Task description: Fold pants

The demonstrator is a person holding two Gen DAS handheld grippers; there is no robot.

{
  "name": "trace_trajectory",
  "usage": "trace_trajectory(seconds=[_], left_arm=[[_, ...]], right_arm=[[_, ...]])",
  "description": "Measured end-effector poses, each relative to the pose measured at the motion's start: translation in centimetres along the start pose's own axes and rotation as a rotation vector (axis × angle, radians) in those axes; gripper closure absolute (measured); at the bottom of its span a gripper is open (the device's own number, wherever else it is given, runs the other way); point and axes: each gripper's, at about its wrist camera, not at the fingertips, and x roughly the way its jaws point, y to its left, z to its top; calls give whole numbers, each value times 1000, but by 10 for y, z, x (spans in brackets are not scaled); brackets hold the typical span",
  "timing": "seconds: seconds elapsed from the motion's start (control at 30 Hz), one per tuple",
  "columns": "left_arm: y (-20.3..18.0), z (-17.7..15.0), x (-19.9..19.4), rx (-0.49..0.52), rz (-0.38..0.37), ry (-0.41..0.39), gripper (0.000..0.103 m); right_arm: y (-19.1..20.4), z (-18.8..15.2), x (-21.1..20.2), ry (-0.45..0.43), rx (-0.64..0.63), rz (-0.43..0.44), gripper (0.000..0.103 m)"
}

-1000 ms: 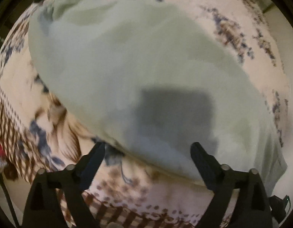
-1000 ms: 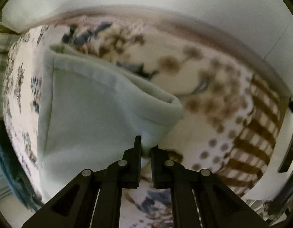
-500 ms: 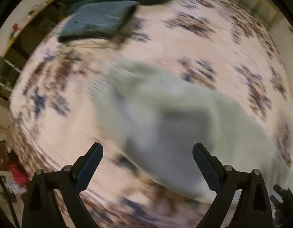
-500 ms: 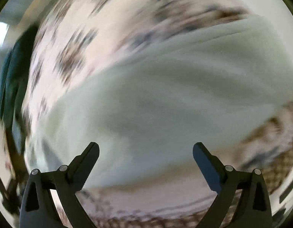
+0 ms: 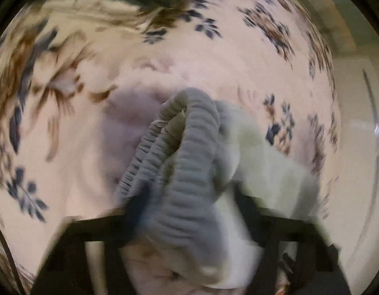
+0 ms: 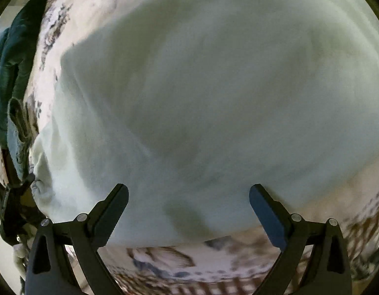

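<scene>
Left gripper (image 5: 189,211) fingers pinch the pants (image 5: 189,162) waistband; right gripper (image 6: 189,211) fingers spread above them.

Left tool (image 5: 189,211) straddles the pants (image 5: 194,152) waistband above floral bedding (image 5: 78,98).

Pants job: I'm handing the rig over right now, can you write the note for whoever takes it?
Left gripper: the ribbed waistband sits bunched between its fingers; motion blur hides whether it is clamped.
Right gripper: open, empty, above the pants.
The pale green pants lie on the floral bedspread; dark clothes sit at the bed's edge.
Done: at least one fold seems in place.
Left: probably bring the waistband end over and flatten.
</scene>
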Motion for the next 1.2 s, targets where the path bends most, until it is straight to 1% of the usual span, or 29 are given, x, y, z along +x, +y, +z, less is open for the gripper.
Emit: trace_trajectory(seconds=[0.03,0.1,0.13,0.2,0.23,0.27,0.33,0.37,0.4,0.47,0.5,0.57,0.63,0.67,0.7,0.73,0.77,0.83,0.87,0.9,0.97,1.0,1.03,1.07,1.1,1.13,1.17,1.2], left_arm=[[-2,-3,-4,36,2,-2,73],[-1,-14,-22,73,34,-30,75],[3,-20,-32,73,46,-41,75],[15,-26,-40,74,76,-50,75],[25,-27,-34,79,100,-31,74],[39,-26,-22,55,117,-10,72],[54,-24,2,14,108,57,70],[56,-23,8,-3,99,79,66],[54,-22,6,-20,100,85,64],[44,-23,-10,-23,91,62,58],[38,-26,-23,-23,87,39,56],[28,-33,-43,-21,79,-5,45],[16,-42,-57,-15,115,-38,42],[9,-46,-62,0,108,-45,42],[3,-49,-65,7,122,-63,42],[-6,-53,-66,17,137,-81,42],[-6,-52,-66,24,141,-94,42],[-23,-54,-64,65,187,-129,42],[-26,-52,-65,81,204,-140,42],[-32,-50,-61,98,223,-148,42],[-45,-46,-53,112,274,-133,42],[-49,-47,-53,104,308,-143,42],[-54,-49,-56,99,326,-155,42],[-59,-52,-60,95,338,-175,42],[-65,-55,-64,94,335,-193,42],[-74,-57,-65,98,315,-203,42],[-85,-58,-61,106,287,-199,42],[-98,-56,-52,115,252,-182,41]], right_arm=[[5,-1,4,-2,6,-10,2],[9,-5,7,-11,14,-39,2],[10,-8,7,-14,19,-47,2],[10,-8,6,-12,23,-55,2],[10,-10,6,-9,21,-59,2],[10,-11,5,-8,17,-65,2],[12,-14,5,-4,-5,-82,2],[14,-16,6,3,-17,-92,2],[14,-19,7,12,-18,-93,2],[12,-24,4,24,2,-68,2],[11,-26,0,22,14,-45,2],[4,-35,-10,13,33,-20,2],[-8,-47,-19,-5,68,1,2],[-13,-52,-20,-12,97,-3,2],[-19,-55,-20,-13,128,-15,2],[-34,-57,-23,-13,170,-23,2],[-49,-62,-18,-7,219,-11,5],[-81,-67,-3,28,308,49,29],[-95,-67,8,38,363,113,55],[-105,-68,17,37,393,168,64],[-120,-76,27,48,436,149,64],[-127,-81,31,74,458,156,59],[-130,-84,27,105,447,145,54],[-126,-83,19,126,409,111,47],[-119,-83,5,142,348,54,46],[-110,-82,-8,137,292,10,46],[-95,-79,-31,96,209,-7,46],[-82,-75,-48,51,152,1,46]])
